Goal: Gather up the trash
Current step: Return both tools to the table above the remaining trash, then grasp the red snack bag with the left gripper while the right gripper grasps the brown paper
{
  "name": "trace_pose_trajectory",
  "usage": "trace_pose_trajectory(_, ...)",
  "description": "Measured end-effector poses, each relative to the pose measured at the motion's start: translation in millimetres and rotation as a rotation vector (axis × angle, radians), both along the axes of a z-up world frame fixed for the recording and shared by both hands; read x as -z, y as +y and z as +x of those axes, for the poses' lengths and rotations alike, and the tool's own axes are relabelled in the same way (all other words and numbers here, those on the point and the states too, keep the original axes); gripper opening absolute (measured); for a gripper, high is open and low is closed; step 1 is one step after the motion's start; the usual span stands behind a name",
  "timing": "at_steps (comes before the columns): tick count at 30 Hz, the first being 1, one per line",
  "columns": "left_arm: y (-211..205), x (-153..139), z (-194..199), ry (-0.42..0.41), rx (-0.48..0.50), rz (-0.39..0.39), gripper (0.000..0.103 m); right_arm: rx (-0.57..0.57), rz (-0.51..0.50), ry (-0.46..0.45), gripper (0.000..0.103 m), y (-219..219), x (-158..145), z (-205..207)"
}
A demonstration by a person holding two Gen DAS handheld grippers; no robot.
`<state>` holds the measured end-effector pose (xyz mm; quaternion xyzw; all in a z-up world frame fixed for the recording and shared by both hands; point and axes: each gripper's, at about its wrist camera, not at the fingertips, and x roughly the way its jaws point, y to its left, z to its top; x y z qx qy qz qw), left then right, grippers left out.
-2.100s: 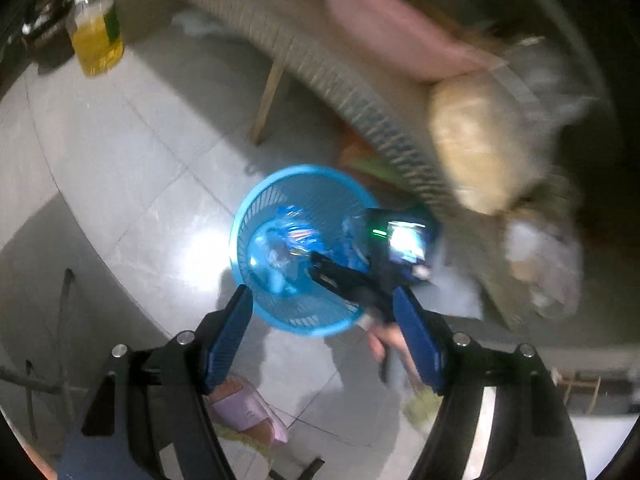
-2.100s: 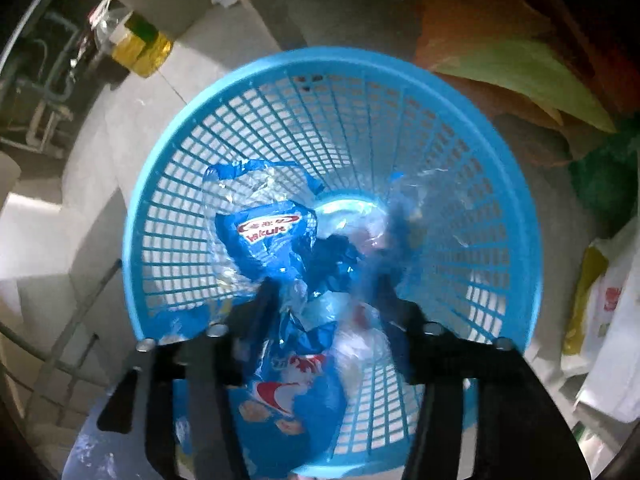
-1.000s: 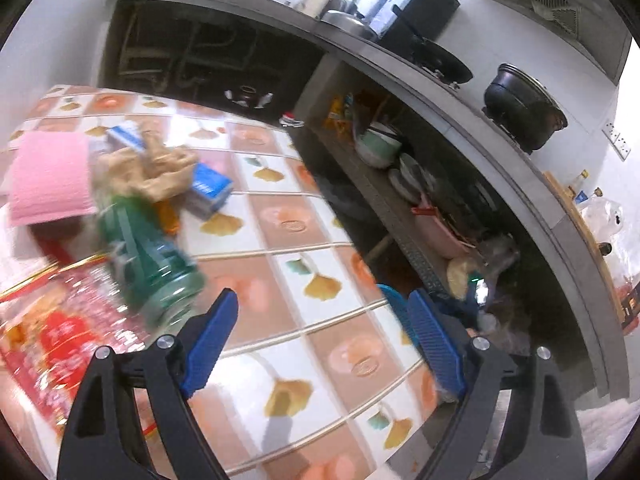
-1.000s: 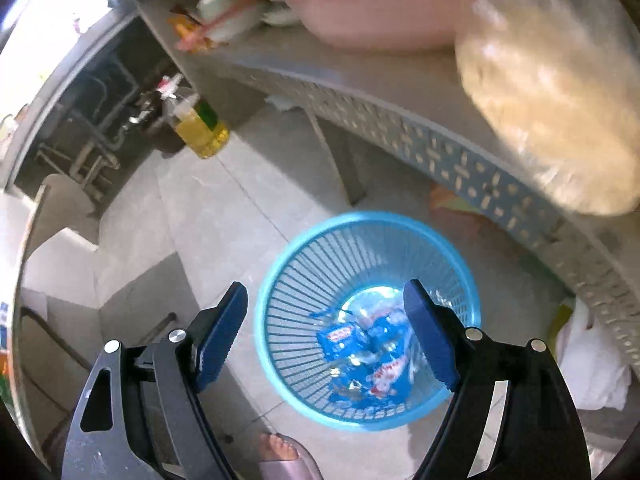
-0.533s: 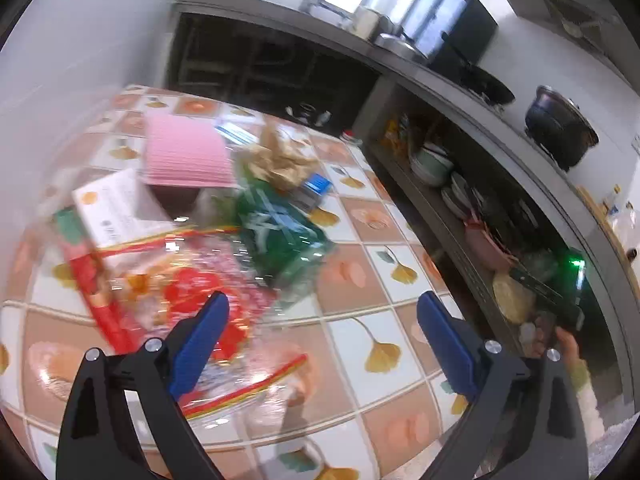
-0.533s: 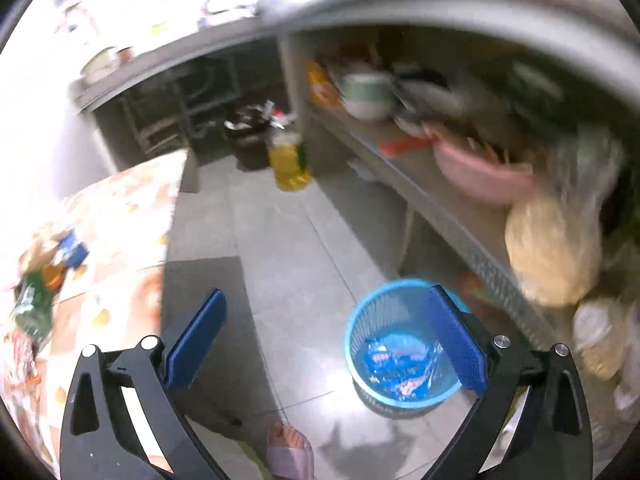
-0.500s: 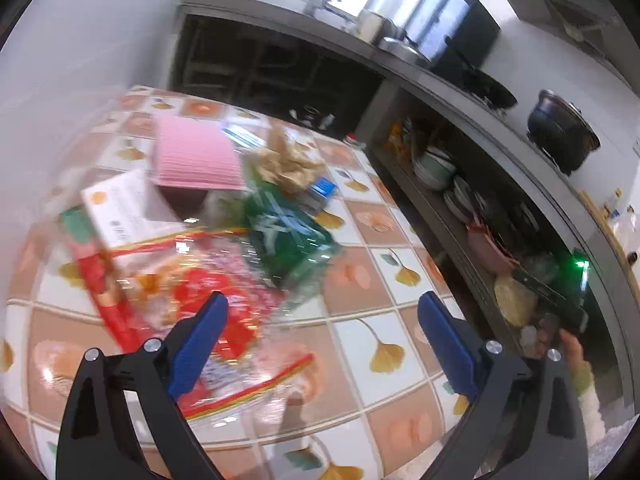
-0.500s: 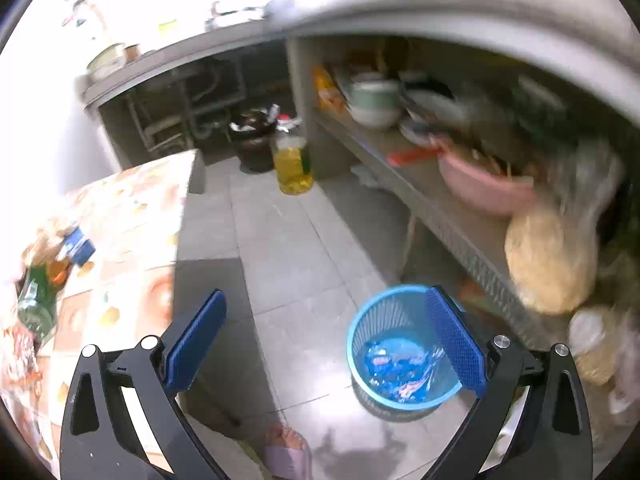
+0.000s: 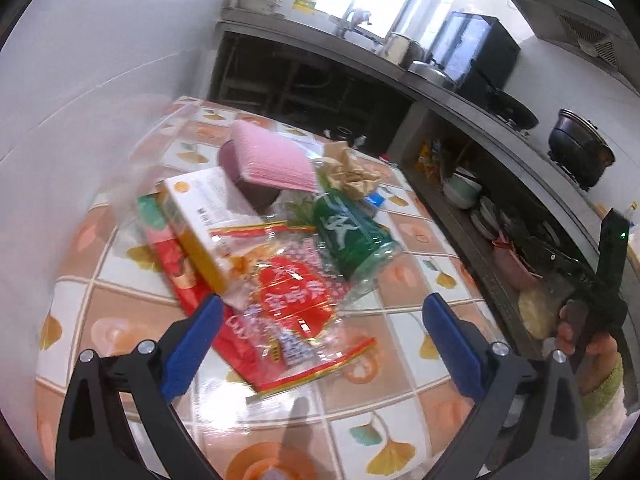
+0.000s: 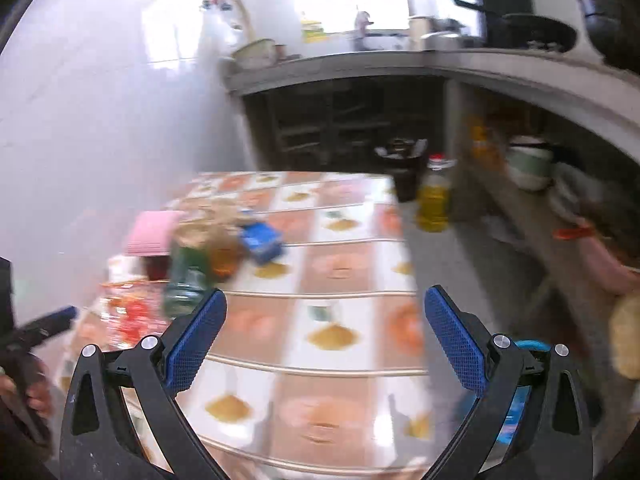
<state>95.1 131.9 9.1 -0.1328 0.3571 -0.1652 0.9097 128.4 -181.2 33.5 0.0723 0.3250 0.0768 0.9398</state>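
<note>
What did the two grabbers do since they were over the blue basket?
The right gripper dropped its blue wrapper into the basket, then rose and swung to the tiled table. The left gripper swung there too and hovers open over the red-printed wrapper. The trash pile stayed in place.

Green bottle; red-printed clear wrapper; pink basket; orange-white leaf-patterned tabletop.

Home kitchen: counter, pots, bowls
</note>
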Motion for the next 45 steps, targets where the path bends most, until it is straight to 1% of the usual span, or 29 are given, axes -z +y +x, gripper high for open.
trace_pose_trajectory(2,1,6,2,0.011,-0.002,0.003,0.097,-0.060,0.049,0.065,0.095,15,13,12)
trace_pose_trajectory(3,1,10,5,0.021,-0.007,0.006,0.097,-0.076,0.070,0.091,0.095,25,14,17)
trace_pose_trajectory(5,2,15,10,0.027,-0.014,0.005,0.097,-0.120,0.141,0.152,0.095,39,24,27)
trace_pose_trajectory(7,3,20,17,0.033,-0.025,0.001,0.094,-0.141,0.172,0.185,0.095,50,32,33)
trace_pose_trajectory(9,4,25,25,0.048,-0.030,-0.014,0.084,-0.162,0.181,0.209,0.095,60,37,37)
trace_pose_trajectory(10,5,28,29,0.057,-0.035,-0.020,0.082,-0.170,0.183,0.218,0.095,64,38,39)
trace_pose_trajectory(11,8,31,33,0.065,-0.041,-0.025,0.075,-0.183,0.190,0.230,0.095,68,42,41)
trace_pose_trajectory(12,10,35,38,0.083,-0.051,-0.030,0.072,-0.193,0.197,0.240,0.095,70,44,43)
trace_pose_trajectory(14,12,40,46,0.113,-0.063,-0.034,0.061,-0.200,0.202,0.251,0.095,76,46,42)
trace_pose_trajectory(16,14,47,52,0.152,-0.073,-0.044,0.057,-0.209,0.206,0.262,0.095,81,46,40)
trace_pose_trajectory(18,18,51,54,0.174,-0.079,-0.074,0.050,-0.215,0.201,0.264,0.095,85,46,41)
trace_pose_trajectory(19,19,52,54,0.178,-0.078,-0.085,0.048,-0.217,0.198,0.265,0.095,86,47,43)
trace_pose_trajectory(21,20,53,53,0.179,-0.076,-0.081,0.037,-0.221,0.190,0.262,0.095,89,46,44)
trace_pose_trajectory(22,20,54,53,0.182,-0.072,-0.078,0.033,-0.223,0.183,0.258,0.095,90,45,44)
trace_pose_trajectory(24,20,55,52,0.191,-0.066,-0.079,0.020,-0.221,0.176,0.254,0.095,92,44,46)
trace_pose_trajectory(25,21,55,51,0.197,-0.061,-0.085,0.016,-0.222,0.176,0.252,0.095,92,43,47)
trace_pose_trajectory(26,22,55,50,0.199,-0.055,-0.091,0.010,-0.222,0.177,0.250,0.095,92,41,48)
trace_pose_trajectory(30,23,49,42,0.189,-0.035,-0.084,0.005,-0.224,0.166,0.221,0.095,93,31,51)
trace_pose_trajectory(34,28,41,32,0.180,-0.020,-0.082,0.005,-0.245,0.145,0.174,0.095,96,15,61)
trace_pose_trajectory(38,32,40,26,0.190,-0.023,-0.083,0.004,-0.329,0.099,0.123,0.095,110,1,88)
trace_pose_trajectory(40,33,42,26,0.195,-0.022,-0.087,0.004,-0.405,0.050,0.105,0.095,124,-2,109)
trace_pose_trajectory(41,33,42,25,0.196,-0.020,-0.090,0.004,-0.428,0.009,0.093,0.095,130,-2,120)
trace_pose_trajectory(43,32,43,25,0.195,-0.015,-0.090,0.004,-0.433,-0.072,0.071,0.095,140,-1,138)
trace_pose_trajectory(45,32,44,24,0.194,-0.012,-0.097,0.004,-0.436,-0.127,0.083,0.095,147,6,158)
